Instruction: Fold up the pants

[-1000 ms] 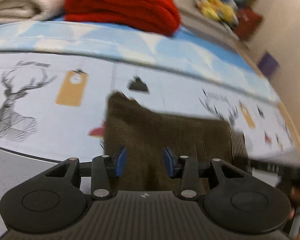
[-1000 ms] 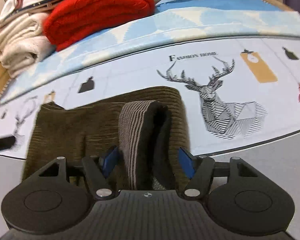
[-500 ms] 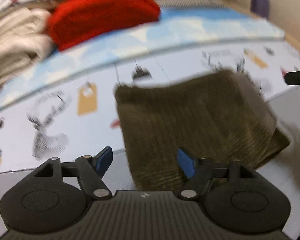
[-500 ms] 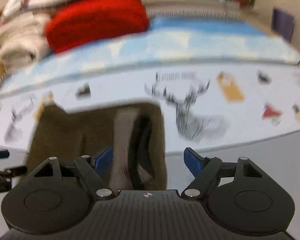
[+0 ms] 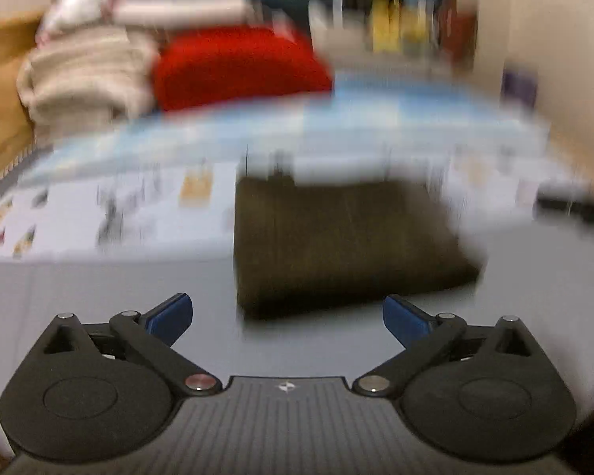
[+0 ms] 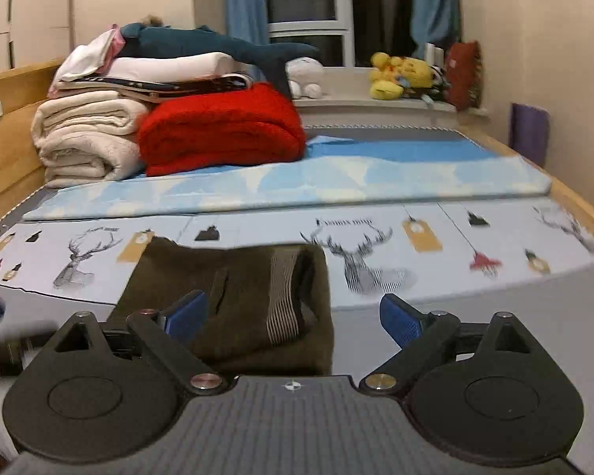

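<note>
Dark olive corduroy pants [image 6: 233, 273] lie folded in a block near the bed's front edge, with a striped waistband lining [image 6: 283, 297] showing on the right side. My right gripper [image 6: 293, 308] hangs above and behind them. Its jaws are opening wide and the blue pads [image 6: 396, 316] touch nothing. In the blurred left wrist view the pants [image 5: 336, 245] lie just ahead of my left gripper [image 5: 287, 308], whose jaws are also opening with nothing pressed between them. A dark blur at the right edge [image 5: 574, 206] is the other gripper.
A red folded blanket [image 6: 221, 134] and cream blankets [image 6: 87, 138] are stacked at the far left of the bed. A blue and white quilt [image 6: 336, 182] lies across the middle. A wooden bed rail [image 6: 4, 126] runs on the left, and a wall [image 6: 554, 59] stands on the right.
Both grippers have spread their jaws wide and pulled back and upward from the pants. The right jaws no longer straddle the striped waistband fold. The pants stay folded on the bed.
</note>
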A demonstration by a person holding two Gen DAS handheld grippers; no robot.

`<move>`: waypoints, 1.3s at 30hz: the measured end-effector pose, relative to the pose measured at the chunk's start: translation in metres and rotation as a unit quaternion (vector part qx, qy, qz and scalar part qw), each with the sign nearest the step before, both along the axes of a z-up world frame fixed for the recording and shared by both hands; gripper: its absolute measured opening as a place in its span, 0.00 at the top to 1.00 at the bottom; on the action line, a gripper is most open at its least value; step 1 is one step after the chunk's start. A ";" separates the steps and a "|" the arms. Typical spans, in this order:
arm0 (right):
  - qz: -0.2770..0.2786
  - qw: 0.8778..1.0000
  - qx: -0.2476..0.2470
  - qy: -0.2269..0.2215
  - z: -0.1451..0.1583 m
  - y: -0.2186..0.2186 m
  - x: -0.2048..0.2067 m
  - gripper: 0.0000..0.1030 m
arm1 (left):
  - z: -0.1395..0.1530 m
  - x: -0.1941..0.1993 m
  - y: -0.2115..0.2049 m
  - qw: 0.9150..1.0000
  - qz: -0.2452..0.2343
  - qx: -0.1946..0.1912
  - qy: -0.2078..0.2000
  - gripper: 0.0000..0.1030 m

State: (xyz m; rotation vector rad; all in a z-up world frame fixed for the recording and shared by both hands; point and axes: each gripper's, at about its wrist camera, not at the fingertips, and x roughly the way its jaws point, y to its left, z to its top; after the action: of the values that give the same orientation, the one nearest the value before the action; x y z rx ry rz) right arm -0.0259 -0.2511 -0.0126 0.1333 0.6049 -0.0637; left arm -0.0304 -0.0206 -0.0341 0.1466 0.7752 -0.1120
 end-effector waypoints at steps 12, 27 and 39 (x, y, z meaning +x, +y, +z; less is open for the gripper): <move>0.006 0.999 -0.012 0.044 -0.015 0.020 0.001 0.09 | -0.016 0.016 -0.001 0.999 0.035 -0.009 0.031 0.01; 0.046 0.996 -0.041 0.060 -0.025 0.043 0.013 0.09 | -0.019 0.028 0.010 0.996 0.065 -0.042 0.040 0.01; 0.053 0.996 -0.038 0.063 -0.027 0.049 0.017 0.09 | -0.020 0.029 0.009 0.997 0.061 -0.039 0.039 0.01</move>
State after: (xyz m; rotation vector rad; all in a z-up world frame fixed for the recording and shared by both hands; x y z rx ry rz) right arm -0.0085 -0.2023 -0.0391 0.0226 0.7341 0.0071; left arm -0.0015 -0.0121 -0.0542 0.0203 0.8549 -0.0318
